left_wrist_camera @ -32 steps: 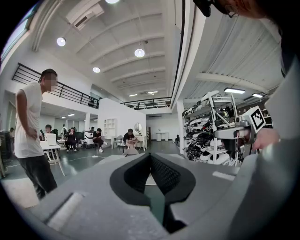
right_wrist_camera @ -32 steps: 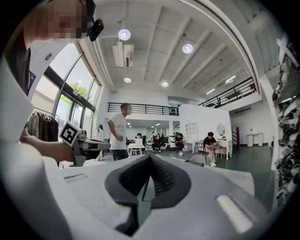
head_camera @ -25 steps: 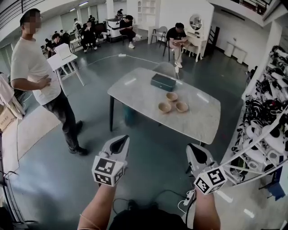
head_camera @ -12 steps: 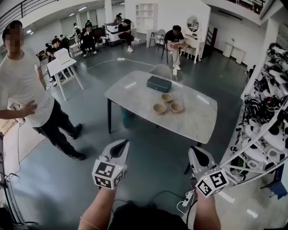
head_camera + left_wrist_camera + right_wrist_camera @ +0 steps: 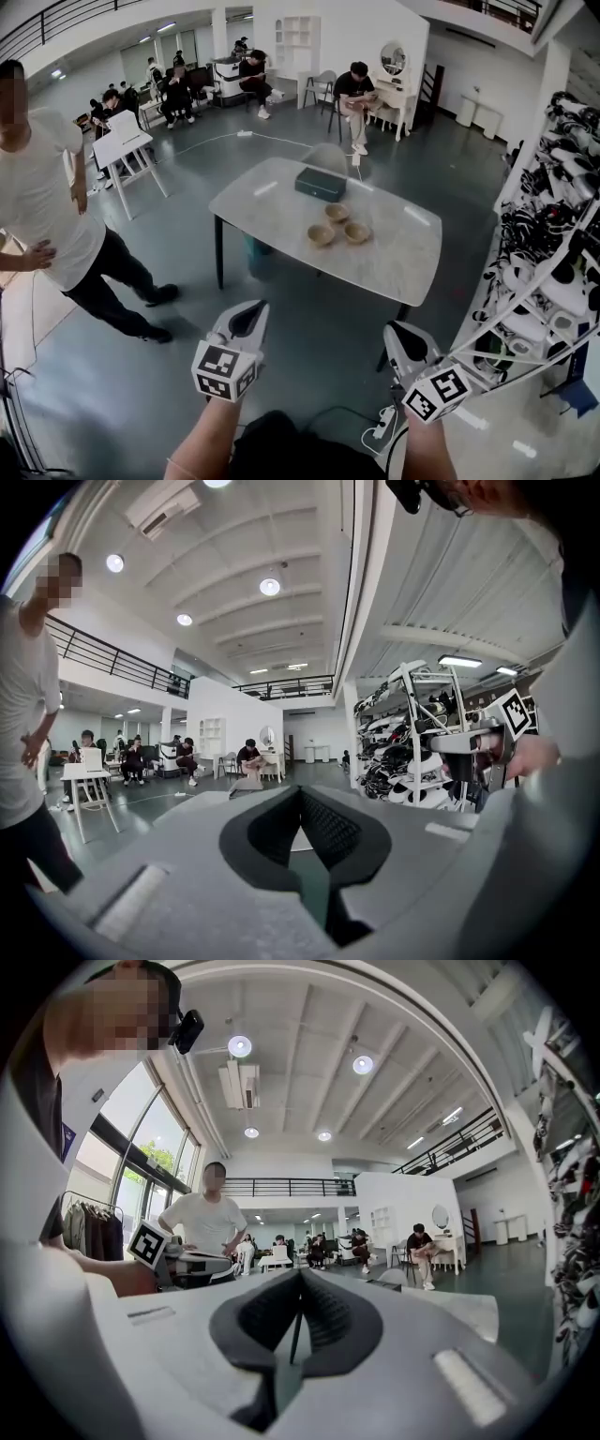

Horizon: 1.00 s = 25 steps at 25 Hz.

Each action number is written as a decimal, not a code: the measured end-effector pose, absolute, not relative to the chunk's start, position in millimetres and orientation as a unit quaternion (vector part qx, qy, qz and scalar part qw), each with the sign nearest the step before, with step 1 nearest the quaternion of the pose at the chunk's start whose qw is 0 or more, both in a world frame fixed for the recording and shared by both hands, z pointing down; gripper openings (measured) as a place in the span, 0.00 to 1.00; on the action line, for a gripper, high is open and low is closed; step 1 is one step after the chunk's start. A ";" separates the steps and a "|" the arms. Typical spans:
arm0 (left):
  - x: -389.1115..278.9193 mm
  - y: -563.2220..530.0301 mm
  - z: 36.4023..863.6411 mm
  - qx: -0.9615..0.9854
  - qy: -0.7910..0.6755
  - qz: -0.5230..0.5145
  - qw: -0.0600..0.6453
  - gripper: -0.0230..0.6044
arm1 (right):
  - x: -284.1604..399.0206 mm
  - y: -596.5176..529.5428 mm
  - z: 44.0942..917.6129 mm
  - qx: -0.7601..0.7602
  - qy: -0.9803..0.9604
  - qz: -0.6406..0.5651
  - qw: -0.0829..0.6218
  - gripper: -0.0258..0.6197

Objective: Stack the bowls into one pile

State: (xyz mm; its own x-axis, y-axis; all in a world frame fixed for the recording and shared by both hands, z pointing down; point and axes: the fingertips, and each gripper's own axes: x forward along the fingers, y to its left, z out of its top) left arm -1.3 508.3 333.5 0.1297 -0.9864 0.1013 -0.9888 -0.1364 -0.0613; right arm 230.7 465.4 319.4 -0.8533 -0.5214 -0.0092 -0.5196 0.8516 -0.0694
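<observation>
While bowls (image 5: 321,234) lie unstacked, left gripper (image 5: 249,317), right gripper (image 5: 405,338) level, closed

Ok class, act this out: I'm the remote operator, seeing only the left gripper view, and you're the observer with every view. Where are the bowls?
Observer: The head view shows three bowls clustered on the table, none nested in another.
Operator: Anything else up there?
Observer: A dark box lies beyond them, nearer the far edge.
Operator: And the jaws of the right gripper?
Observer: Its own view shows them together, nothing between.
</observation>
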 end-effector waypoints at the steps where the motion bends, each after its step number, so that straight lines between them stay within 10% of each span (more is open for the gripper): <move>1: -1.1 506.1 336.5 0.752 -0.656 0.059 0.013 0.05 | 229.8 465.2 323.7 -0.268 0.963 -0.036 0.011 0.04; 25: -115.5 269.4 379.8 0.785 -0.615 0.060 0.044 0.05 | 105.6 259.5 342.4 -0.277 0.958 -0.075 -0.020 0.04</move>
